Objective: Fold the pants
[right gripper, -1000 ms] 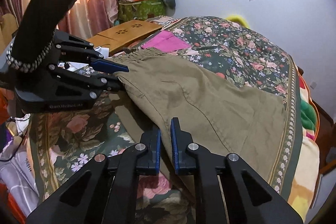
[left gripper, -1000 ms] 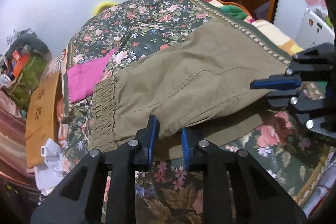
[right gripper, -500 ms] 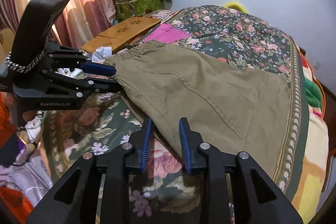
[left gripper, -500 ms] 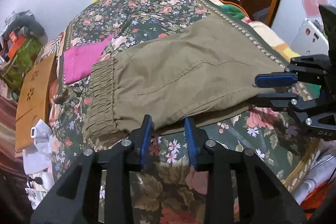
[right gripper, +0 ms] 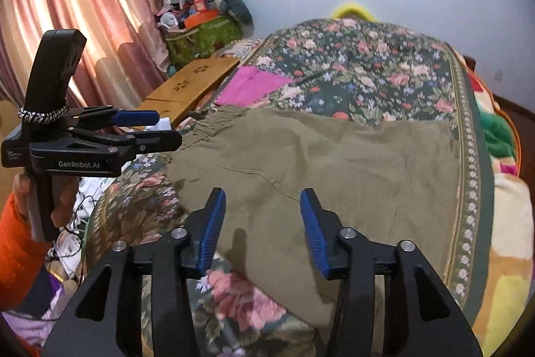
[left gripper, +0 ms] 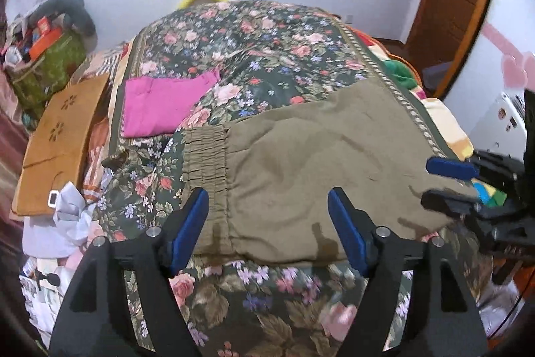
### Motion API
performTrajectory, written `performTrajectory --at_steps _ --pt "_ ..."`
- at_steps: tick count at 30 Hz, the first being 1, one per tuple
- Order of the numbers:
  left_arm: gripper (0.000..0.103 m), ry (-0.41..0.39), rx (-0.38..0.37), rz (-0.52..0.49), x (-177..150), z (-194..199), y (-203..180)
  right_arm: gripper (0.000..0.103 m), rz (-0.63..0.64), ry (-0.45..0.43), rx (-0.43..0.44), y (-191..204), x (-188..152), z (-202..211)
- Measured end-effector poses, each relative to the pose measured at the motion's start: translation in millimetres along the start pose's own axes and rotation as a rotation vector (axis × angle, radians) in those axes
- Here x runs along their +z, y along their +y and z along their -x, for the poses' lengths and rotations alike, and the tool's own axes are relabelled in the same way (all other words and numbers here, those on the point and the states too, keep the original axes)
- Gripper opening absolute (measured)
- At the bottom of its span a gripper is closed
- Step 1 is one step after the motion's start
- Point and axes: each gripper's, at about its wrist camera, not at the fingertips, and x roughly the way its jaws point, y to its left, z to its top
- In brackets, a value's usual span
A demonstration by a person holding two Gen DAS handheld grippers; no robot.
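Pants (left gripper: 321, 176) now flat on the floral bed (left gripper: 254, 56), released since a second ago. Left claw (left gripper: 267, 223) spread wide, empty, above the near edge beside the waistband. Right claw (right gripper: 260, 223) likewise spread wide, holding nothing, over the near edge toward the leg end.

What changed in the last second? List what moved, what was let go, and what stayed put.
Both grippers let go: the left gripper and right gripper went from shut on the near edge of the pants to wide open and drew back. The pants dropped flat on the bed. The pink cloth and wooden board stayed put.
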Motion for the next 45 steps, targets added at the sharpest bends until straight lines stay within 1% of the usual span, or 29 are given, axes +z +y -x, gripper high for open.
performTrajectory --at_steps 1,5,6,9,11,14,17,22,24,26,28,30,34,40,45 --pt "0.074 0.012 -0.001 0.008 1 -6 2 0.047 -0.005 0.011 0.001 -2 0 -5" --pt "0.075 0.068 0.024 0.031 -4 -33 12 0.048 -0.034 0.081 -0.011 -10 -9 -22" --pt "0.074 0.088 0.044 0.035 -7 -41 15 0.048 -0.048 0.1 -0.013 -15 -13 -25" --pt "0.077 0.134 0.091 0.044 -21 -59 26 0.048 -0.069 0.115 -0.023 -25 -24 -23" --pt "0.086 0.128 0.076 0.075 -30 -61 35 0.049 -0.083 0.113 -0.031 -34 -31 -15" --pt "0.09 0.12 0.062 0.118 -34 -58 47 0.05 -0.107 0.119 -0.057 -47 -41 -4" --pt "0.091 0.114 0.06 0.137 -38 -55 53 0.05 -0.155 0.118 -0.074 -60 -52 9" --pt "0.091 0.106 0.076 0.14 -44 -51 53 0.05 -0.216 0.107 -0.133 -76 -73 31" --pt "0.091 0.104 0.083 0.141 -45 -49 52 0.05 -0.242 0.094 -0.121 -82 -80 40" --pt "0.091 0.104 0.089 0.142 -46 -49 52 0.05 -0.25 0.086 -0.139 -84 -84 47" --pt "0.093 0.104 0.096 0.142 -48 -48 52 0.05 -0.233 0.095 -0.199 -84 -88 51" --pt "0.095 0.101 0.109 0.139 -50 -47 52 0.05 -0.236 0.1 -0.204 -85 -95 54" --pt "0.095 0.103 0.106 0.15 -54 -45 53 0.05 -0.264 0.093 -0.218 -92 -106 63" --pt "0.095 0.118 0.12 0.151 -49 -38 53 0.05 -0.26 0.1 -0.232 -93 -100 71" --pt "0.094 0.086 0.152 0.112 -33 -24 51 0.05 -0.225 0.058 -0.242 -95 -83 80"
